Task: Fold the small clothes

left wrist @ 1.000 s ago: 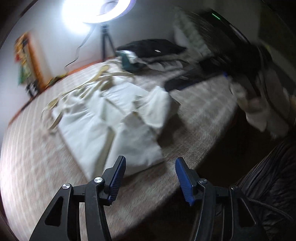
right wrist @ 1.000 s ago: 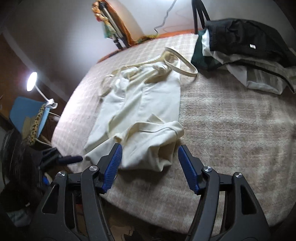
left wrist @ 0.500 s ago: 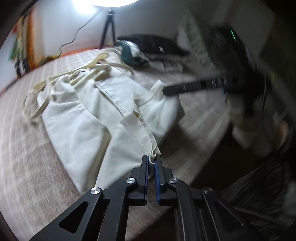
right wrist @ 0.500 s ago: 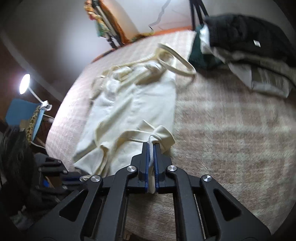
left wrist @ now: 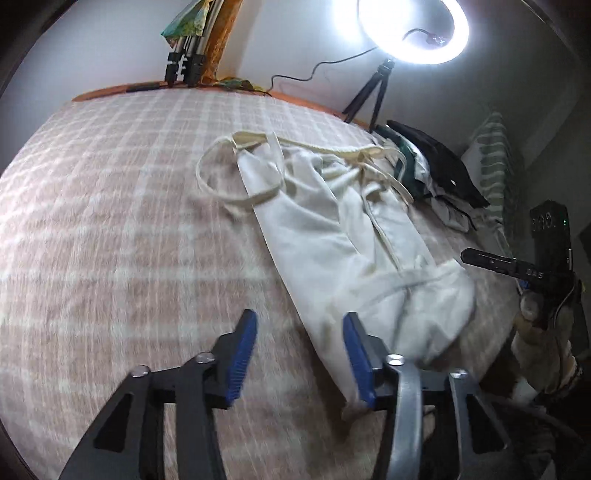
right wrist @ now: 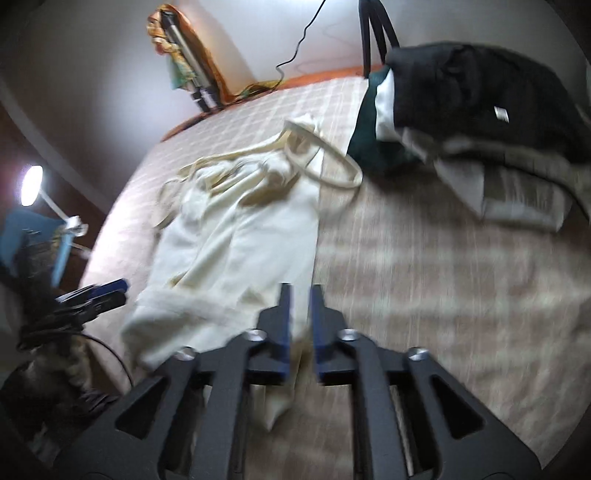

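Note:
A cream garment with long straps (left wrist: 332,229) lies lengthwise on the checked bed cover (left wrist: 110,221), folded narrow. My left gripper (left wrist: 300,328) is open; its right finger touches the garment's near left edge, holding nothing. In the right wrist view the same garment (right wrist: 243,236) lies ahead. My right gripper (right wrist: 300,295) has its jaws slightly apart with the garment's near corner hanging between them; blur hides whether the pads still pinch it. The right gripper also shows in the left wrist view (left wrist: 517,266).
A pile of dark and light clothes (right wrist: 461,110) sits at the bed's far right. A ring light on a tripod (left wrist: 410,33) stands behind the bed. The bed's near edge is just below both grippers. A small lamp (right wrist: 31,181) stands left.
My left gripper has opened and let go of the garment's corner. The garment now lies folded narrower. My right gripper's jaws have parted slightly from fully shut.

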`<state>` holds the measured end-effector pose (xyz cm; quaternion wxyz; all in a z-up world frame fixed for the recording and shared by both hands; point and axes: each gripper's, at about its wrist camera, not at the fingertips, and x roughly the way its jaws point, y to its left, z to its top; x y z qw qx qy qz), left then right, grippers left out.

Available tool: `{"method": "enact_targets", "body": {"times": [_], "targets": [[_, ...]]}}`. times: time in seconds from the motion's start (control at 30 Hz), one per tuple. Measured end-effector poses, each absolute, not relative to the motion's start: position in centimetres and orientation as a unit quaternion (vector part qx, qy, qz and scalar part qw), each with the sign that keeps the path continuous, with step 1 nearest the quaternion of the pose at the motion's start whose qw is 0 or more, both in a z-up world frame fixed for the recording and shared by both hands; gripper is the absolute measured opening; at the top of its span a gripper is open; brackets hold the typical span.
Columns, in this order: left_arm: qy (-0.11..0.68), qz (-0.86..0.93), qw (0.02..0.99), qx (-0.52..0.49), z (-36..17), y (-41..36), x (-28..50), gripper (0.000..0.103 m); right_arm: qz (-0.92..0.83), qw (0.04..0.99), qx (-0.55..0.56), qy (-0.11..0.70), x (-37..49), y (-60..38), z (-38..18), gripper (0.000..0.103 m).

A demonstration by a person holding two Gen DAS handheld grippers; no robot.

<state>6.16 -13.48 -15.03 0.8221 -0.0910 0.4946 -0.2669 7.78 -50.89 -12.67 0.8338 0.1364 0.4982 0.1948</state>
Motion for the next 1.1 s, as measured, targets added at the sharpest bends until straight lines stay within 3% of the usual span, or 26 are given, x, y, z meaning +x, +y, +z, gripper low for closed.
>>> {"method": "enact_targets", "body": {"times": [0.03,0.07,0.13,0.2,0.37,0.4,0.43,0.47,0.5,0.57,0.6,0.63,0.8,0.9,1.0,1.07,1.1], "targets": [[0.498,-0.275,0.816,-0.103,-15.1,-13.2,5.8,0.062,0.213,0.835,0.148,0.486,6.5,-51.4,-12.5,0.055],[0.499,-0.282,0.811,-0.114,-15.1,-13.0,5.3,0.064,0.225,0.836,0.157,0.475,5.5,-51.9,-12.4,0.058],[0.505,-0.295,0.802,-0.124,-15.4,-13.5,4.4,0.072,0.247,0.832,0.166,0.468,3.9,-52.3,-12.4,0.058],[0.515,-0.306,0.792,-0.116,-16.0,-14.5,3.9,0.074,0.265,0.829,0.150,0.468,2.8,-51.8,-12.5,0.058],[0.513,-0.296,0.799,-0.101,-16.0,-16.0,3.9,0.072,0.284,0.829,0.066,0.478,2.3,-47.9,-13.5,0.058],[0.512,-0.295,0.800,-0.104,-16.1,-16.0,4.0,0.056,0.288,0.828,0.048,0.478,2.2,-47.3,-13.7,0.058],[0.520,-0.293,0.796,-0.105,-16.3,-16.1,4.4,0.024,0.290,0.830,0.019,0.476,2.1,-46.1,-14.0,0.058],[0.529,-0.290,0.790,-0.110,-16.7,-16.2,4.7,0.016,0.287,0.832,0.001,0.475,2.1,-45.5,-14.3,0.058],[0.529,-0.290,0.788,-0.122,-16.9,-16.1,4.8,0.016,0.282,0.832,-0.020,0.476,2.2,-44.8,-14.7,0.058],[0.532,-0.292,0.783,-0.137,-16.8,-15.9,4.9,0.006,0.265,0.829,-0.049,0.490,2.8,-43.9,-15.4,0.040],[0.529,-0.292,0.784,-0.145,-16.6,-15.6,4.8,0.005,0.254,0.830,-0.055,0.493,3.0,-43.9,-15.3,0.019],[0.524,-0.293,0.785,-0.154,-16.1,-15.3,4.7,0.004,0.259,0.827,-0.045,0.498,3.3,-44.2,-14.9,0.008],[0.516,-0.276,0.798,-0.143,-14.7,-14.0,3.0,0.007,0.309,0.803,0.018,0.510,3.4,-46.4,-11.5,0.006],[0.533,-0.251,0.802,-0.101,-15.8,-13.6,2.6,0.039,0.295,0.777,-0.022,0.555,3.5,-46.0,-12.8,0.007],[0.527,-0.248,0.805,-0.113,-15.7,-12.8,2.8,0.039,0.289,0.775,-0.035,0.561,3.3,-45.7,-13.2,0.014],[0.512,-0.255,0.814,-0.104,-15.1,-12.8,3.0,0.046,0.303,0.782,-0.003,0.544,3.2,-46.3,-12.5,0.042],[0.503,-0.256,0.820,-0.095,-14.7,-12.9,3.1,0.051,0.306,0.787,0.010,0.535,3.4,-46.6,-12.3,0.069]]}}
